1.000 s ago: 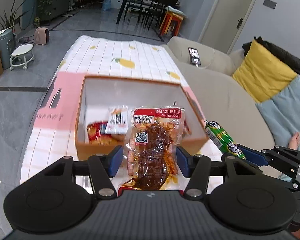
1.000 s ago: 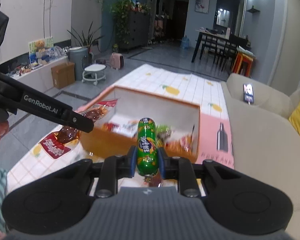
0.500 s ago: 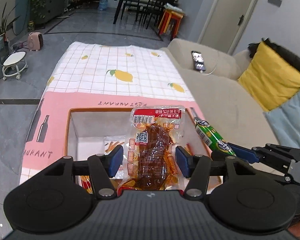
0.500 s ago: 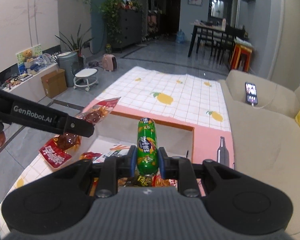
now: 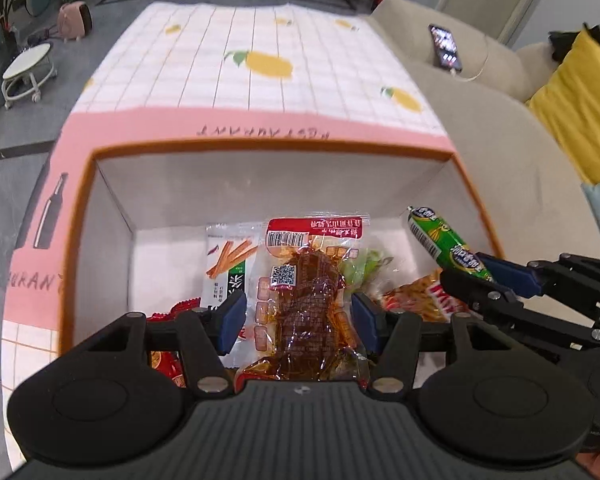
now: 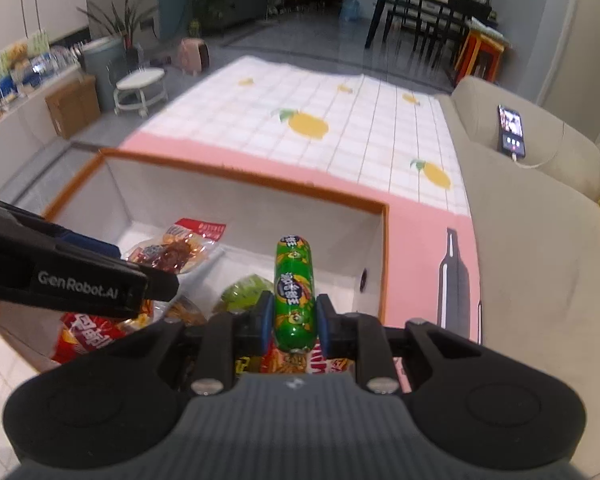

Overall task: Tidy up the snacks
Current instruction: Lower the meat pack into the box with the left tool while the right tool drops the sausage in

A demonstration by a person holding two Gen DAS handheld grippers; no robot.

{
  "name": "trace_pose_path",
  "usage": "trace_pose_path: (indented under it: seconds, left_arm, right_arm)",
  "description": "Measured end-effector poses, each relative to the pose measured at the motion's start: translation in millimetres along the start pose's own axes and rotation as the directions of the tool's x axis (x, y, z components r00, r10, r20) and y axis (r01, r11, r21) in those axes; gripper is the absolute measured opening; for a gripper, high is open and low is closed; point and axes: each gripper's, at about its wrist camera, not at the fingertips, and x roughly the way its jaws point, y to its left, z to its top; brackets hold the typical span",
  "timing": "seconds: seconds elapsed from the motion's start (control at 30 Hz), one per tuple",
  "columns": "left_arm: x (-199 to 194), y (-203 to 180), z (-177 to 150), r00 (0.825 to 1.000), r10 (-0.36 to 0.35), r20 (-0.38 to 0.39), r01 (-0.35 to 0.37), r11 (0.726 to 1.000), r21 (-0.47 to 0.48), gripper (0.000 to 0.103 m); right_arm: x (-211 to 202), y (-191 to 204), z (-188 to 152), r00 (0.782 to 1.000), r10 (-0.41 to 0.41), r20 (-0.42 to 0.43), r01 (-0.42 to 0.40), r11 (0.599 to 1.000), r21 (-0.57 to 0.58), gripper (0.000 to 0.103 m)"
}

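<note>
An open orange-rimmed box [image 5: 268, 148] with white inner walls stands on the tablecloth and holds several snack packs. My left gripper [image 5: 298, 314] is shut on a clear pack of brown meat snack [image 5: 308, 296] and holds it over the box's near part. My right gripper [image 6: 293, 318] is shut on a green sausage stick [image 6: 293, 280], also above the box interior. The right gripper and sausage [image 5: 446, 240] show at the right of the left wrist view. The left gripper's arm [image 6: 76, 280] and its meat pack [image 6: 172, 254] show at the left of the right wrist view.
Inside the box lie a white pack with stick pictures [image 5: 226, 264], a green pack [image 6: 242, 292] and red and orange packs [image 5: 424, 298]. A beige sofa [image 5: 512, 152] with a phone [image 5: 446, 46] and a yellow cushion [image 5: 576, 100] runs along the right. The chequered lemon cloth [image 5: 260, 64] extends beyond the box.
Both grippers have moved forward and down over the box, still holding the meat pack and the sausage. The box interior now fills the lower views.
</note>
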Motion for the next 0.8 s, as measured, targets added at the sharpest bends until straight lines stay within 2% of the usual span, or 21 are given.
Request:
trace_pose_path:
  seconds: [0.37,0.47,0.57,0.63,0.8]
  left_arm:
    - [39,2,5,0.993,0.057,-0.107,-0.06,0.998,-0.032,0.067]
    - [43,1,5,0.99,0.085,-0.113,-0.089,0.996,-0.027,0.068]
    - [45,3,5,0.989,0.083,-0.119,-0.088,0.996,-0.035,0.07]
    - [45,5,4,0.989,0.088,-0.12,-0.093,0.995,-0.039,0.075]
    - [35,7,4,0.993,0.077,-0.088,-0.082,0.995,-0.051,0.088]
  right_arm:
    - [38,2,-1,0.996,-0.044,-0.078,0.042,0.999,-0.027,0.019]
    - [41,1,-2,0.995,-0.044,-0.088,0.041,0.999,-0.033,0.021]
    - [42,0,-1,0.995,-0.047,-0.089,0.044,0.998,-0.033,0.022]
    - [39,0,-2,0.996,-0.047,-0.081,0.045,0.998,-0.033,0.022]
    - [32,-2,0,0.996,-0.03,-0.083,0.029,0.999,-0.022,0.033]
